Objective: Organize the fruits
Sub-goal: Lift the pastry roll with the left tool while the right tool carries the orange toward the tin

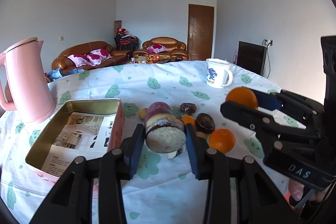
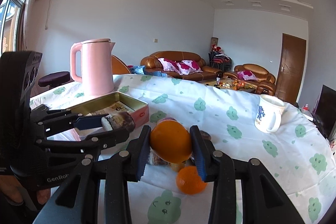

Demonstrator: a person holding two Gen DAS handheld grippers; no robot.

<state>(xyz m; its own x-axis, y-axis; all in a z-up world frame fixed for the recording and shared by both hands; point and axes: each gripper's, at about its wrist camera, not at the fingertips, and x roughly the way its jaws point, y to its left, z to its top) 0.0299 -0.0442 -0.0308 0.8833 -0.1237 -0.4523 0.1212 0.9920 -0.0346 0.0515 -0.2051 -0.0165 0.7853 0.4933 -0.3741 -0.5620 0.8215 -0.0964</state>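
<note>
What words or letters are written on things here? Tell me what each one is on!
"DAS": white letters on the black body of the right claw.
"GenRob", cut off by another part: white letters on the black body of the left claw.
Blue print on the white mug: too blurred to read.
Small print on the paper sheet inside the tin box: too small to read.
</note>
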